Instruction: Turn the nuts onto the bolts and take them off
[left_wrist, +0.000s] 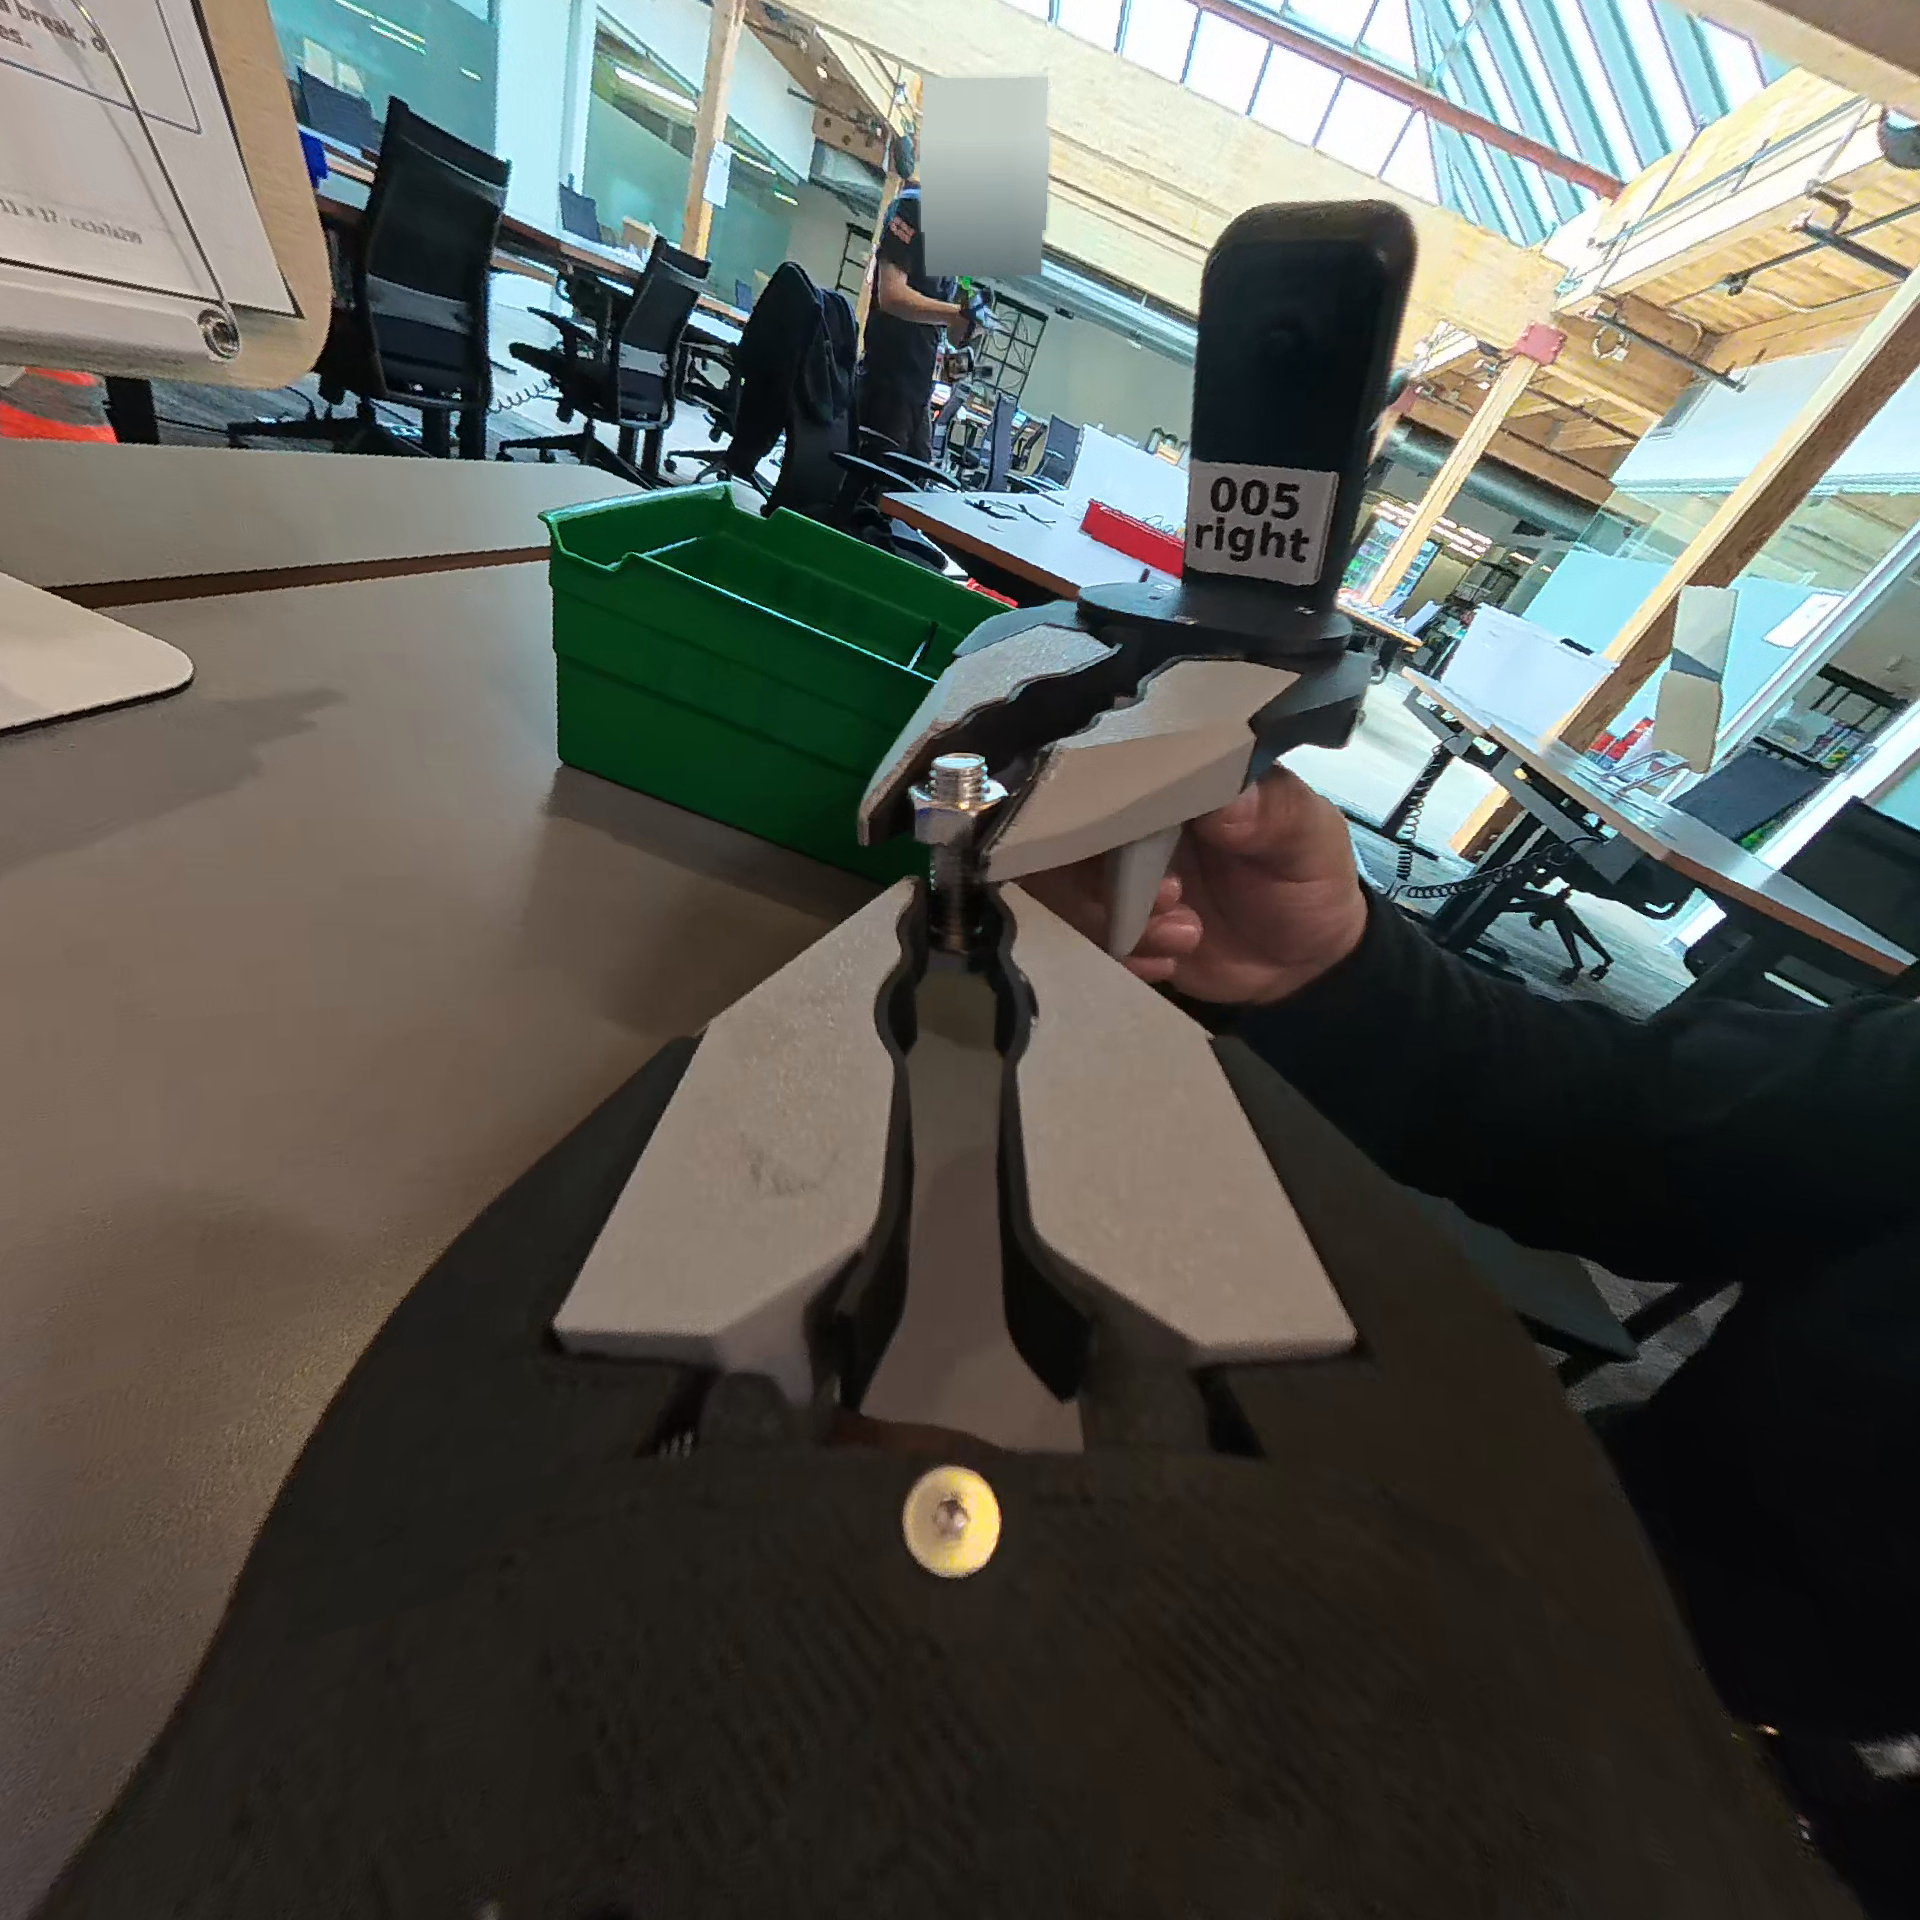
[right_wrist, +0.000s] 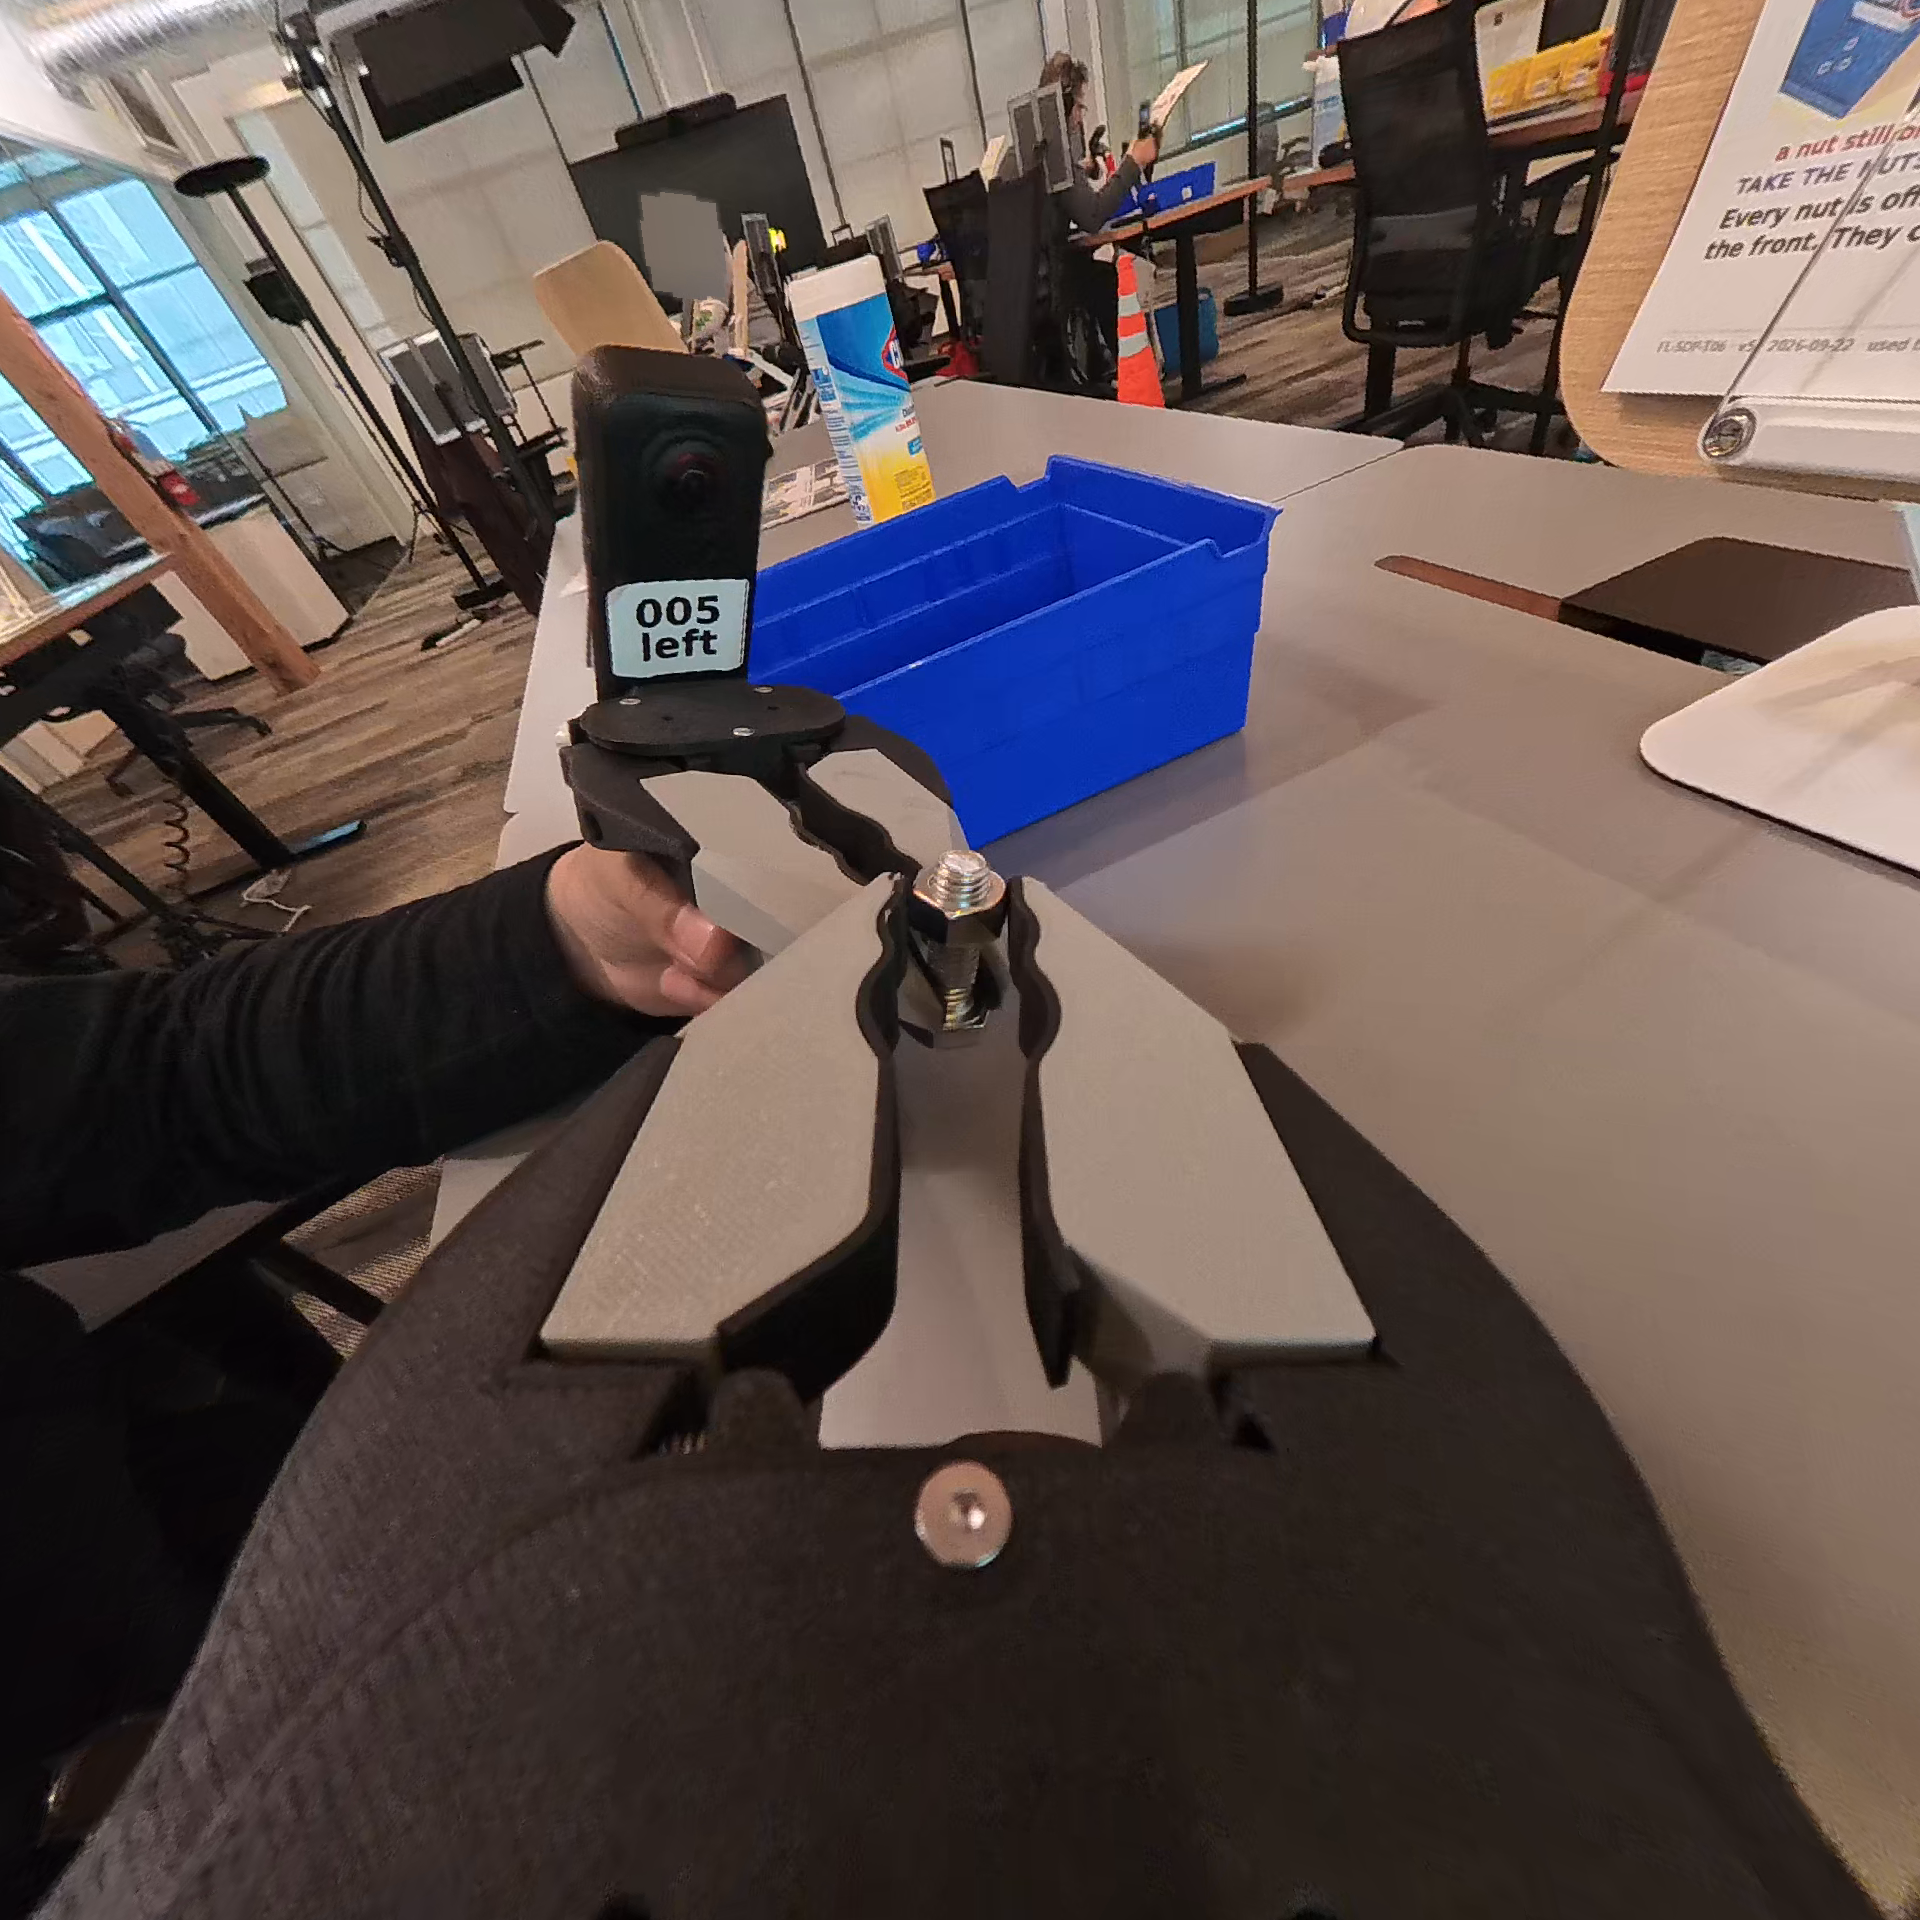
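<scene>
A steel bolt (left_wrist: 954, 774) stands upright above the grey table with its threaded end up and a hex nut (left_wrist: 956, 808) near its top. My left gripper (left_wrist: 951, 920) is shut on the bolt's lower shank. My right gripper (left_wrist: 935, 826) comes in from the right and is shut on the nut. In the right wrist view the right gripper (right_wrist: 958, 920) clamps the nut (right_wrist: 958, 916). The bolt's tip (right_wrist: 961, 871) shows above it and the head below. The left gripper (right_wrist: 868, 847) reaches in from the left, its tips hidden under my fingers.
A green bin (left_wrist: 707, 665) stands just behind the grippers in the left wrist view. A blue bin (right_wrist: 1039, 665) stands behind them in the right wrist view, with a wipes canister (right_wrist: 862, 395) beyond it. A white stand base (right_wrist: 1787, 727) and a sign board (right_wrist: 1766, 208) are at the table's side. Less than 4 cm separates the two grippers' tips. From either gripper's tips it is about 35 cm to the white stand base (right_wrist: 1787, 727).
</scene>
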